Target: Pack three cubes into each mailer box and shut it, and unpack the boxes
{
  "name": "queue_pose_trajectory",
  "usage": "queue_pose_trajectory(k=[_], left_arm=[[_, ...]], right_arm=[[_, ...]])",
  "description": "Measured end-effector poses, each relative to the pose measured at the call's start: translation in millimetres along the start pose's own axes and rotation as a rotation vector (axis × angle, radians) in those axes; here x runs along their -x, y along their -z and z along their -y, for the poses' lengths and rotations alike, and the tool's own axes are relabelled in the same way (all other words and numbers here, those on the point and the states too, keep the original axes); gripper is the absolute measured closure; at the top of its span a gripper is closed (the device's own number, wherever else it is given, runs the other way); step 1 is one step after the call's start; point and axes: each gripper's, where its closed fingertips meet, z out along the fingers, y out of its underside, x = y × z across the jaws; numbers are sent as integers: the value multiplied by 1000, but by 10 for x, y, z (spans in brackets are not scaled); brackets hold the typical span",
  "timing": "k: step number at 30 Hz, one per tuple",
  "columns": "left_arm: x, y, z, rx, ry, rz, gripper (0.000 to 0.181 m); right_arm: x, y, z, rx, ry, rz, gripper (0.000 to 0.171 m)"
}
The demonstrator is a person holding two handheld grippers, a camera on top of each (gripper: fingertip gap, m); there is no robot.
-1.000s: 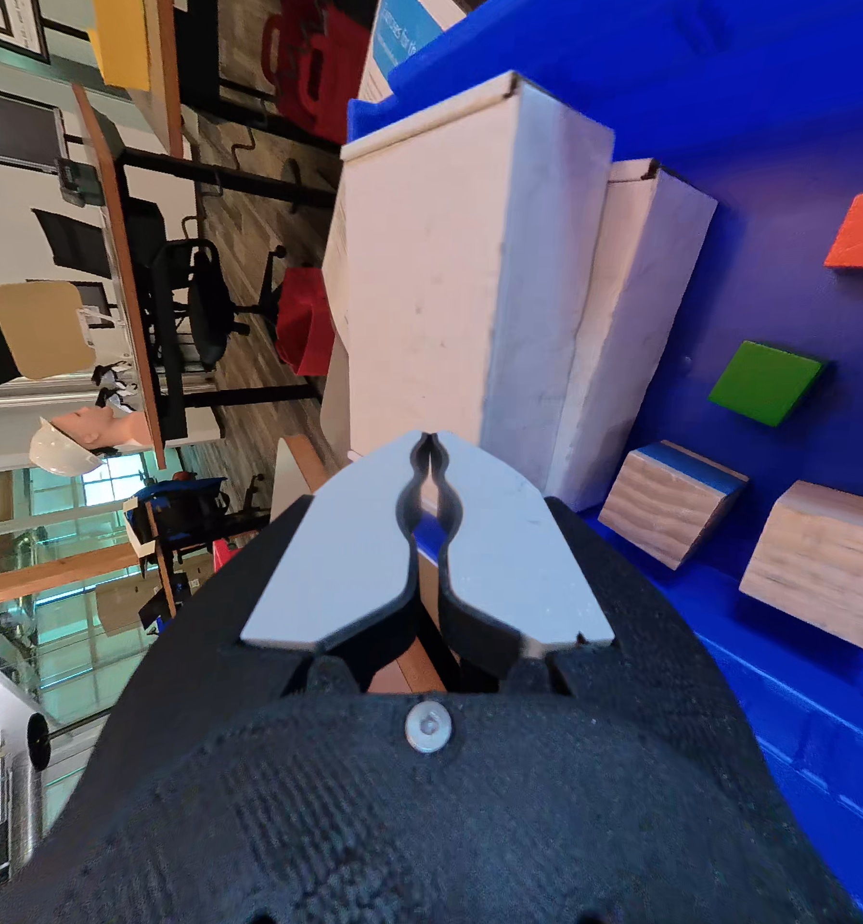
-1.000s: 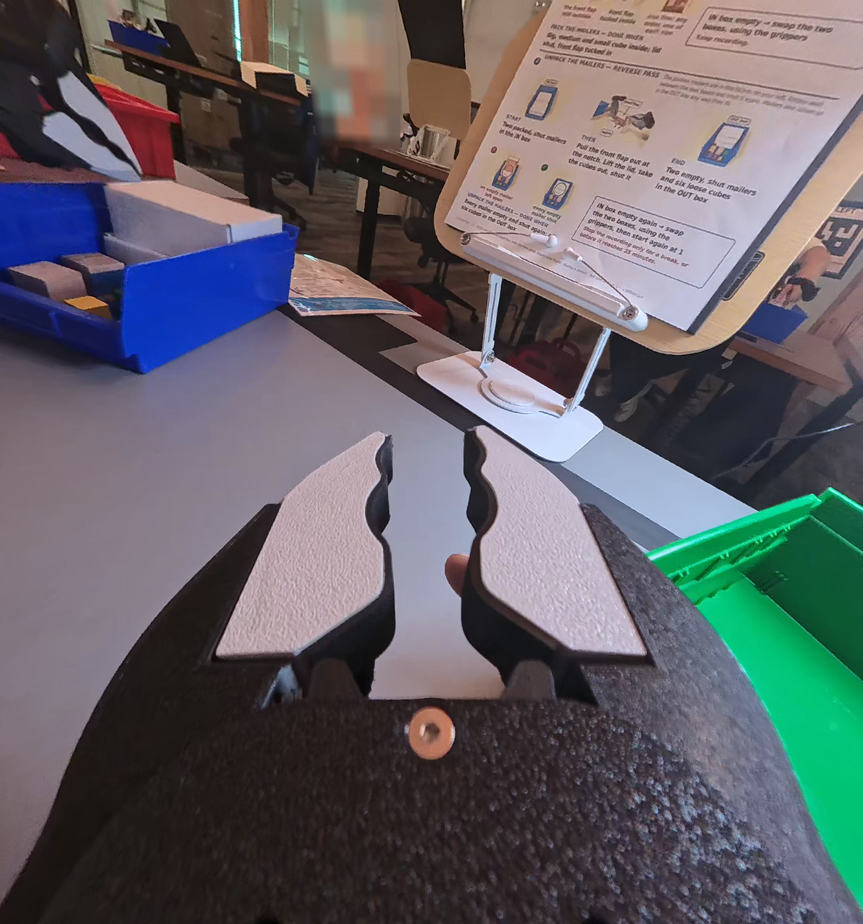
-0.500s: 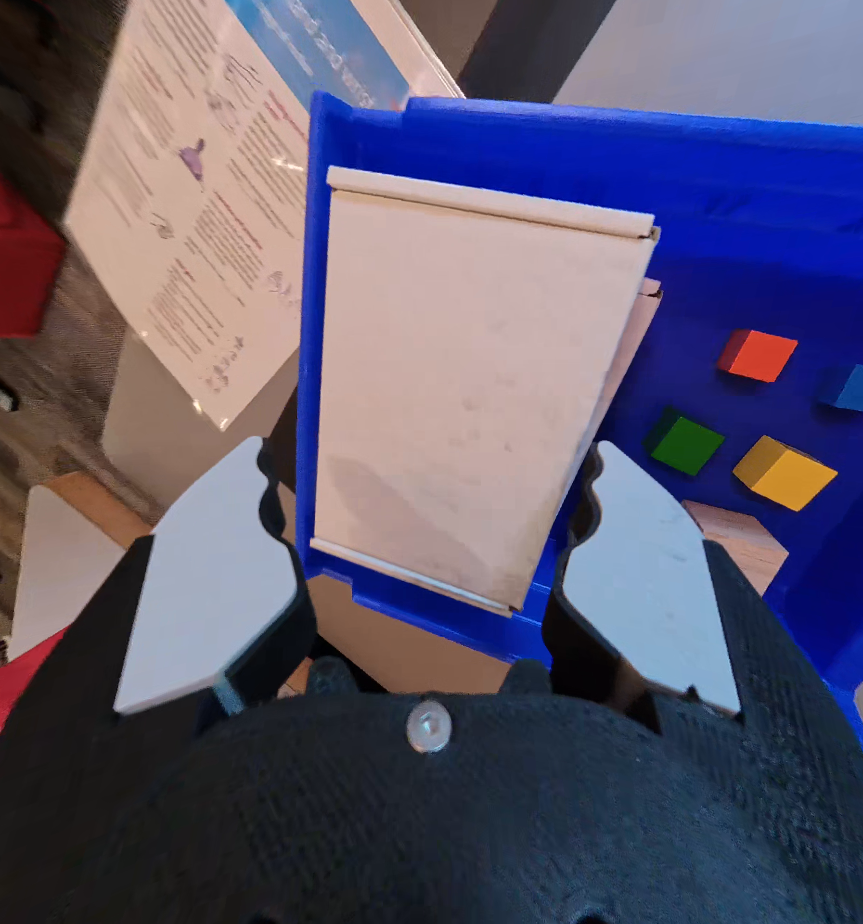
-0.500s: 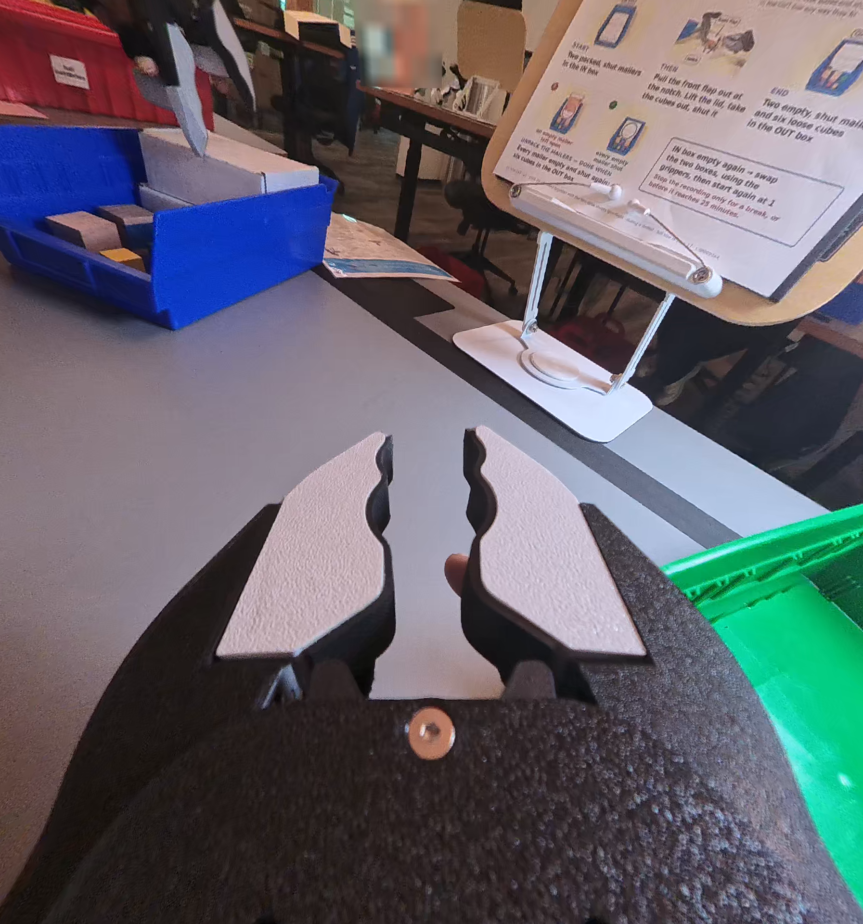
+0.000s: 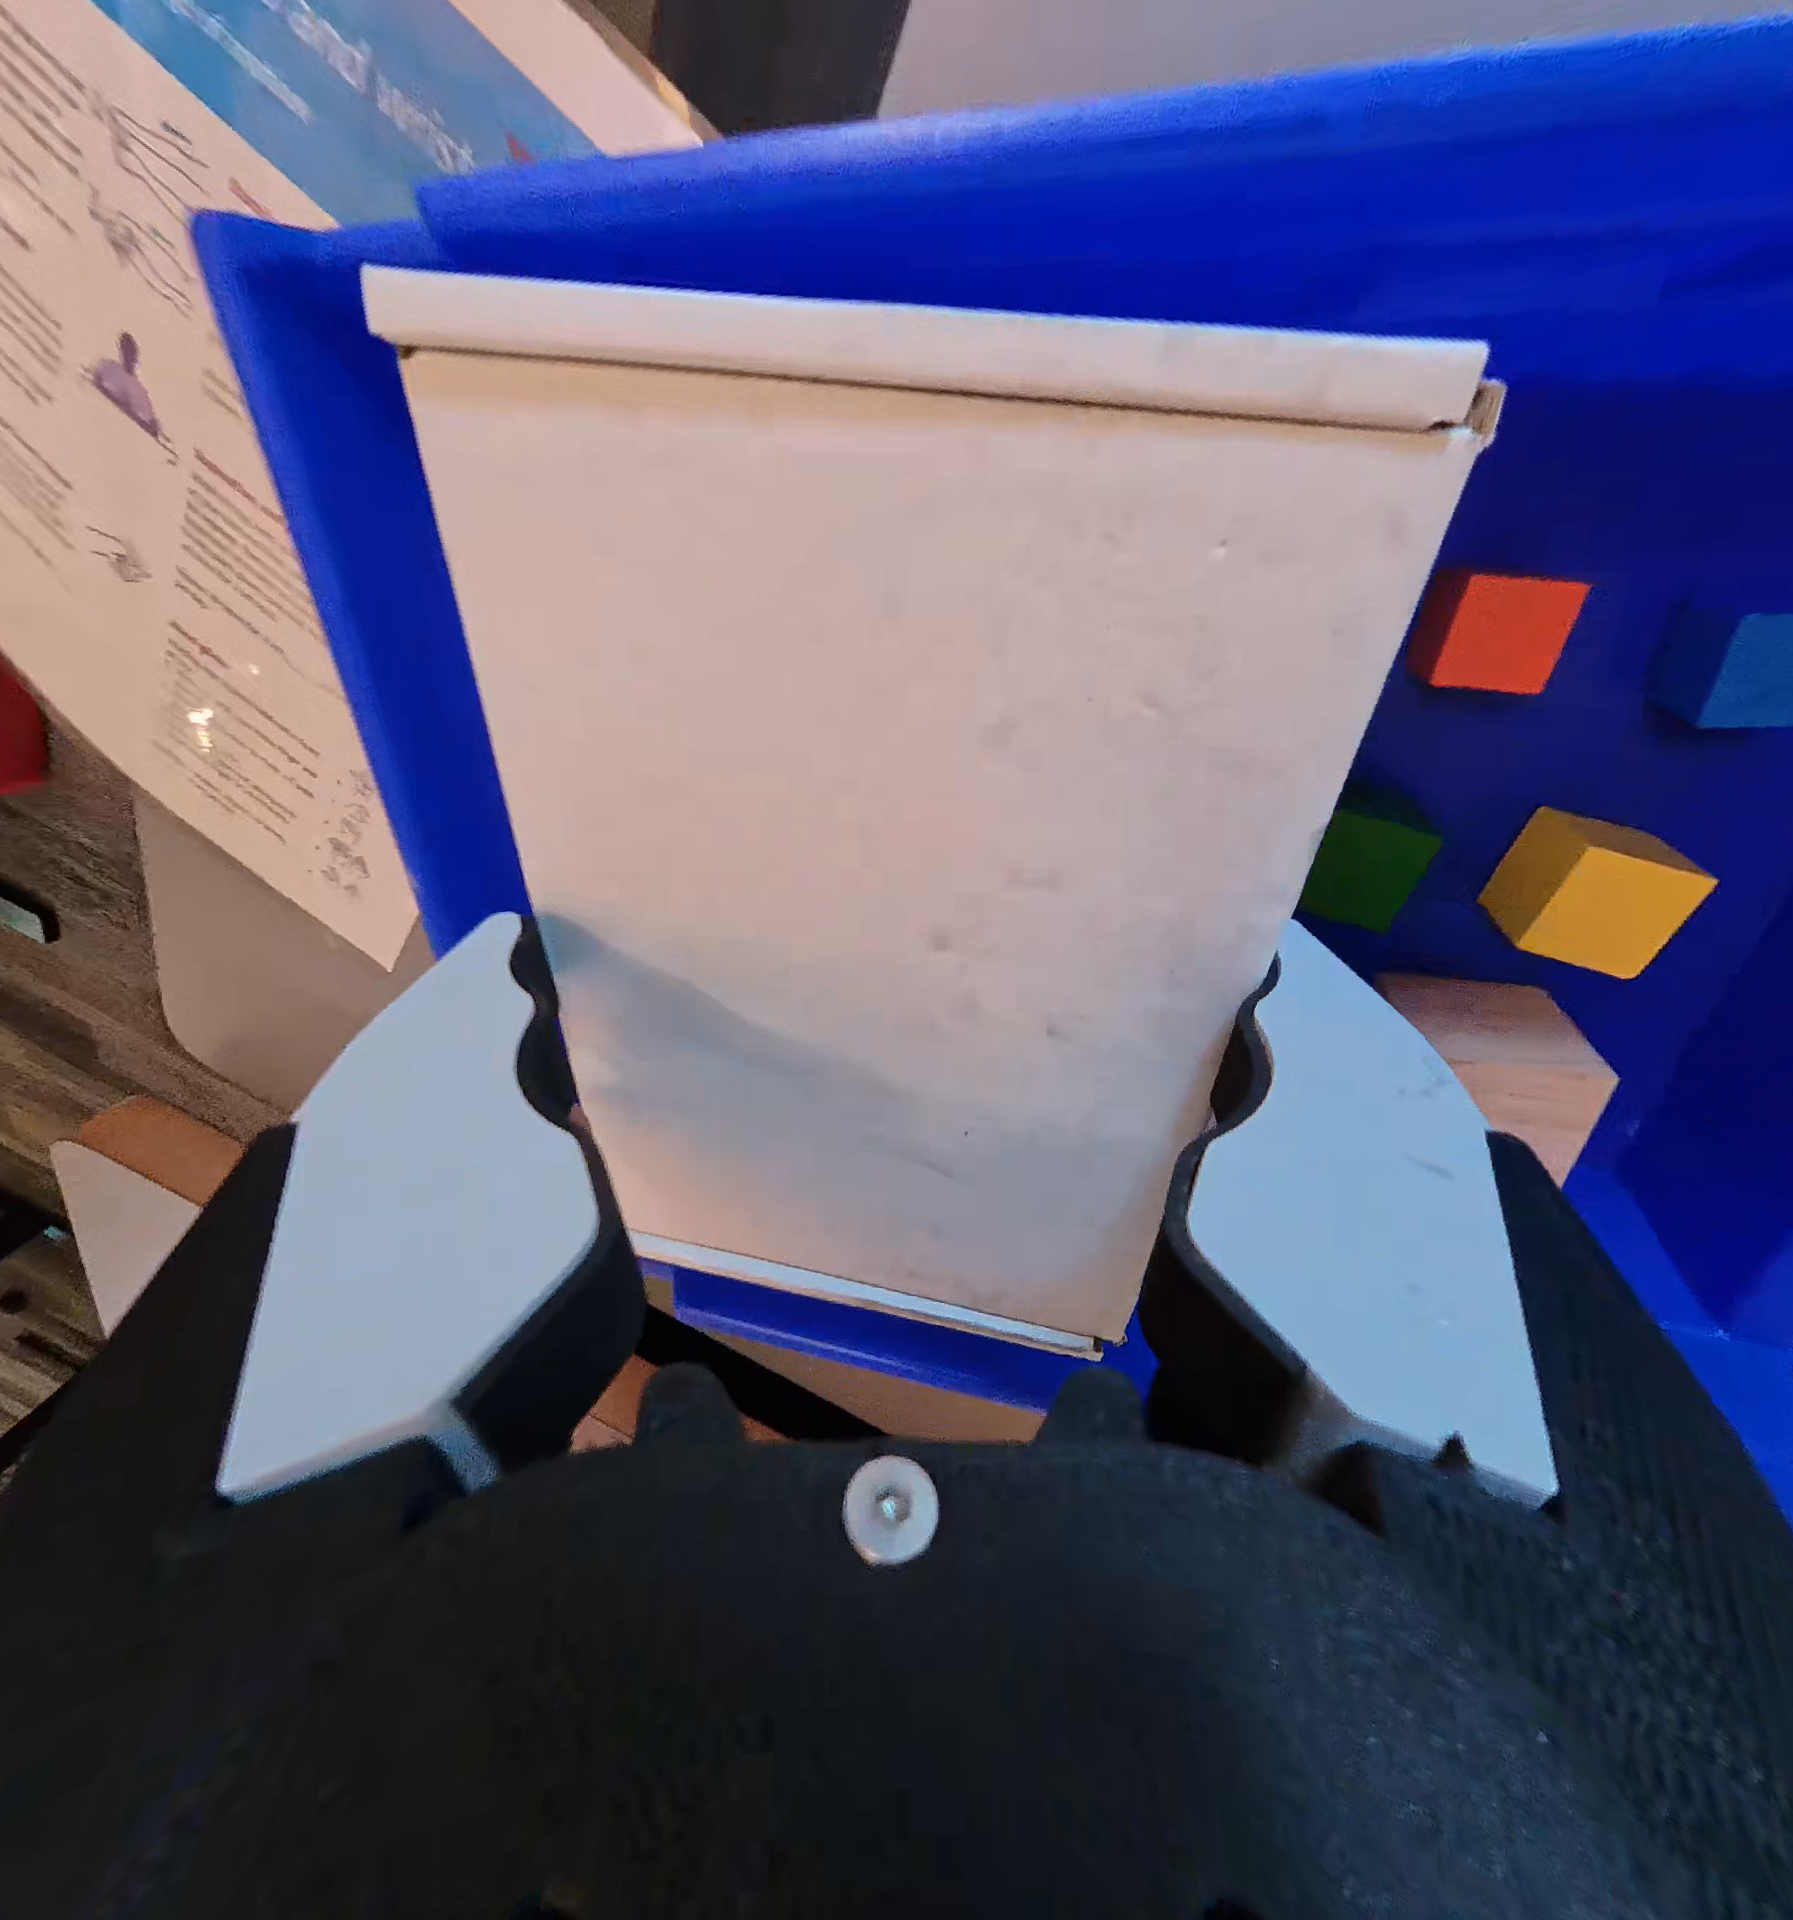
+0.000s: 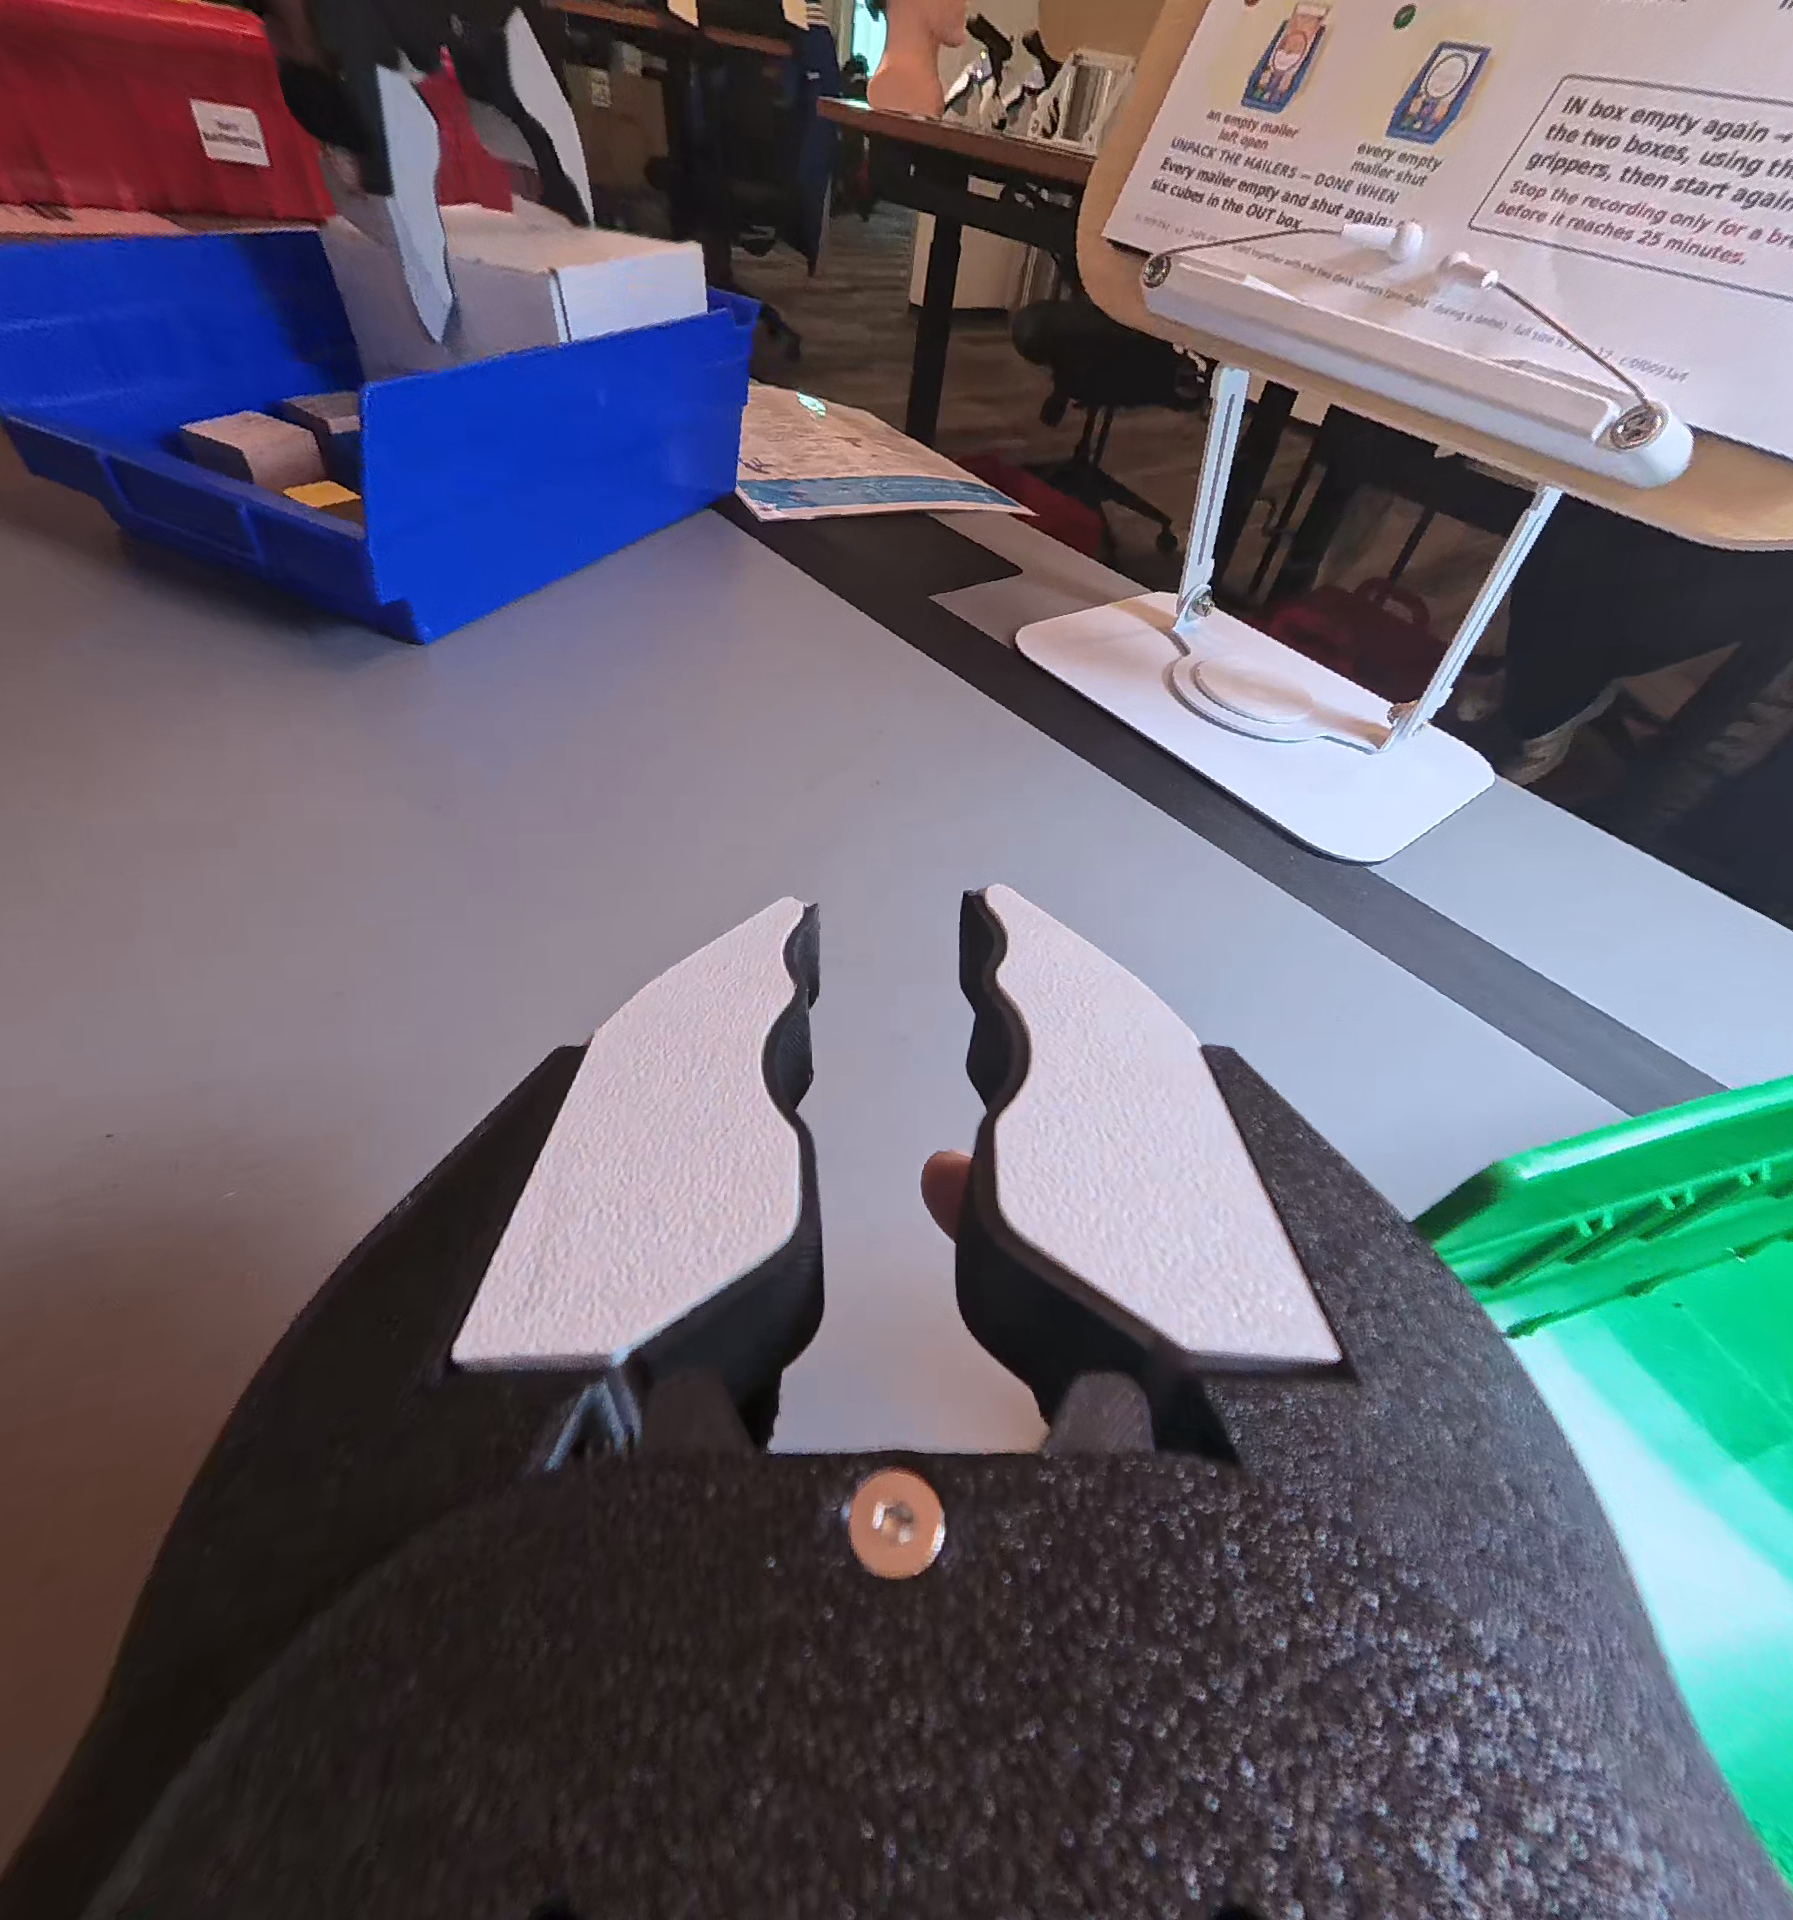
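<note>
Evidently the packing has barely begun: inside the blue bin (image 5: 1650,312) the small orange cube (image 5: 1500,632), blue cube (image 5: 1765,665), green cube (image 5: 1368,858) and yellow cube (image 5: 1593,891) lie loose on its floor, beside a wooden cube (image 5: 1494,1060), and the white mailer box (image 5: 923,790) is shut at the bin's left wall. The left gripper (image 5: 897,1029) is spread wide with a finger at each side of that box (contact is unclear). The right gripper (image 6: 890,971), well apart from the bin, hangs part-open and empty over the grey table (image 6: 352,831), near a green bin (image 6: 1681,1299).
</note>
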Motion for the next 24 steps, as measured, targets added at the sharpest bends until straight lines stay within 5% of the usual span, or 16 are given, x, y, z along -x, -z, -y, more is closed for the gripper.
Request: queue_pose_trajectory(k=[8, 14, 18, 24], left_arm=[[-301, 960, 332, -309, 28, 109, 59], [-1325, 1738, 1095, -648, -121, 56, 59], [-2212, 1692, 1530, -774, -220, -114, 60], [-3223, 1099, 1769, -702, -318, -390, 60]], right_arm=[[79, 97, 150, -32, 75, -6, 145], [300, 138, 411, -80, 165, 17, 143], [506, 170, 587, -110, 262, 39, 131], [1055, 245, 657, -80, 586, 131, 102]])
